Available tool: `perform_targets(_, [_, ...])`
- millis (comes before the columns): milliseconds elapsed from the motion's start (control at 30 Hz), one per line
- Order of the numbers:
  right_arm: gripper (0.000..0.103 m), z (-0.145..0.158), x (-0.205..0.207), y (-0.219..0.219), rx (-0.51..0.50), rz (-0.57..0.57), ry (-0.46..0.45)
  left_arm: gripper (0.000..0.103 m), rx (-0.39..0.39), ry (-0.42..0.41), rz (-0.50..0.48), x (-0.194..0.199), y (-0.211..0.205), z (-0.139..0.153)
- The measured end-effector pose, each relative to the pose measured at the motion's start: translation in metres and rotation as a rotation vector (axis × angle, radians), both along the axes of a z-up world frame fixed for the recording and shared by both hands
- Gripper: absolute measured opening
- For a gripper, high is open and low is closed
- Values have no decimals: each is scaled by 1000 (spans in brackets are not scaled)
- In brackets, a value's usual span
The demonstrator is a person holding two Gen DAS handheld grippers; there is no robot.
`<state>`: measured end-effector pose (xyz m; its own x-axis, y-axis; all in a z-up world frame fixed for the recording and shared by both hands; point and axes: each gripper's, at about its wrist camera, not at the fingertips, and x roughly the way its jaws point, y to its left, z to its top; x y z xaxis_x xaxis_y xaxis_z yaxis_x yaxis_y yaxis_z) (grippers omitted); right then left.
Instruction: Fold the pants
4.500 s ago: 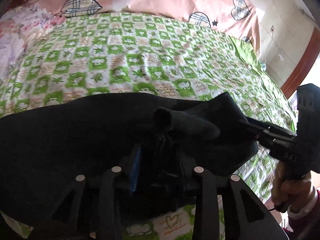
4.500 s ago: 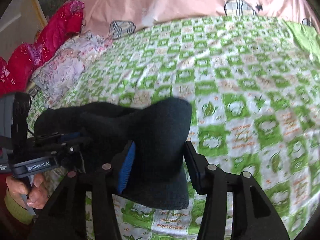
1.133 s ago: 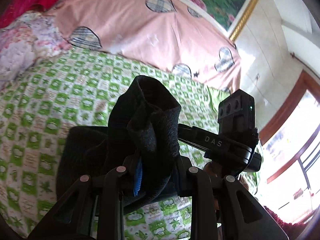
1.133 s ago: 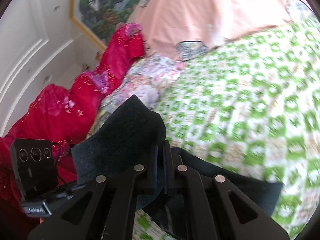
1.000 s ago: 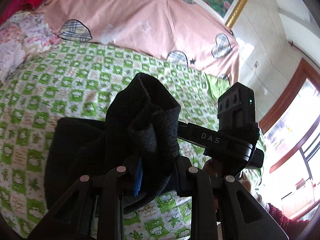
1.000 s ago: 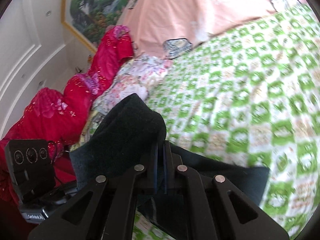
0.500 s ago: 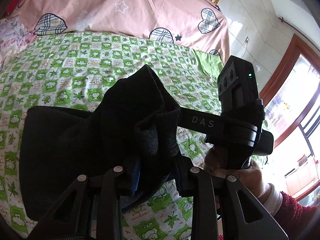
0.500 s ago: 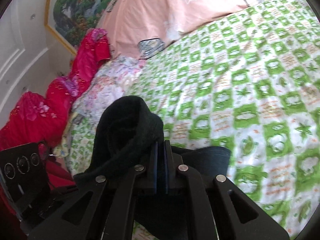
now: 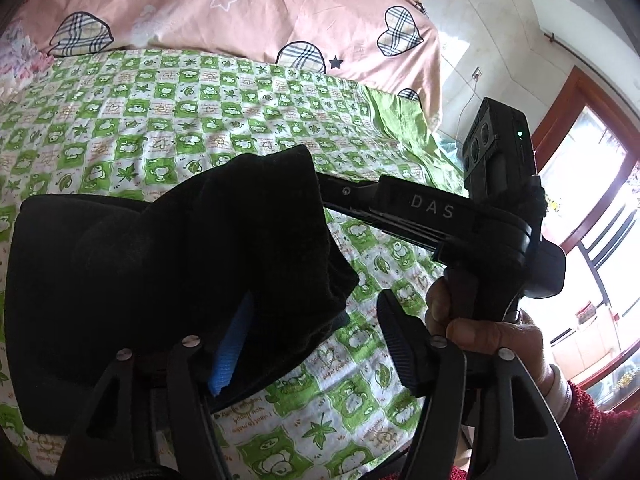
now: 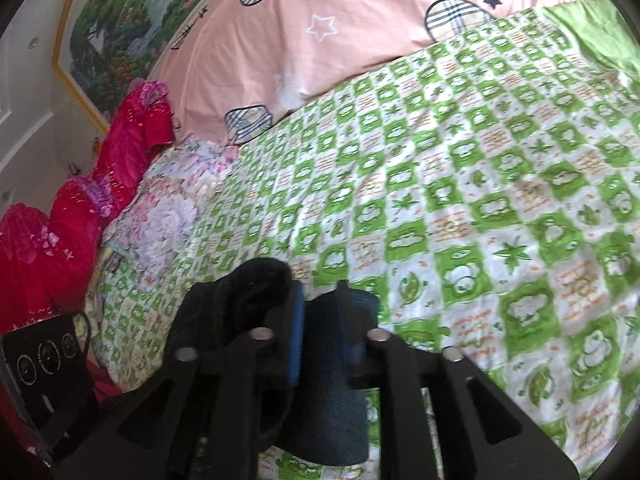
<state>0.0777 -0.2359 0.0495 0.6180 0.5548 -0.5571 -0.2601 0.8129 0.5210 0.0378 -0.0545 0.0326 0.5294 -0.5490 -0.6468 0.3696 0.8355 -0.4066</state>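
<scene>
Lying in a dark heap near the front edge of the bed, the pants (image 9: 168, 280) have one thick fold bunched up over the flat layers beneath, all of it resting on the green checked sheet (image 9: 200, 112). The left gripper (image 9: 316, 340) is opening: its jaws stand spread, the blue-padded left one tucked against the cloth, the right one clear over the sheet, so nothing is pinched. The right gripper (image 10: 320, 320) is opening too, with dark cloth lying loose between its jaws and draped over its left finger.

Judging by this, the step in hand is letting go of a fold just laid over. The next move calls for drawing both tools back without dragging the cloth, then flattening the raised hump.

A second ago both grippers were clamped on the cloth and held it up high, with the wall painting in view; half a second ago the right one was still shut. Since then the fold has come down onto the bed. Behind lies a pink quilt (image 9: 240, 12).
</scene>
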Motion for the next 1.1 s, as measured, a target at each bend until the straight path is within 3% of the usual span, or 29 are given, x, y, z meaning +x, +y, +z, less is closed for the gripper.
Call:
perform_targets(67, [64,4,-5,-4,-6,-33,-23,71,-17,-5,6,-6,7,3])
perform_targets(400, [85,43,-36,22,-114,-49,-186,80,-45,-45,161,-30,65,22])
perform_targets(567, [87,46,-47,45,-201,-23,-220,81,0,-48,293,-29,102,25])
perform_targets(767, [87,35,-53,58,-259,6,-207,82,2,12,403,-20,144,16])
perform_targets(1100, [87,20,-48,60,-297,-10,-150,82,49,56,436,20,154,7])
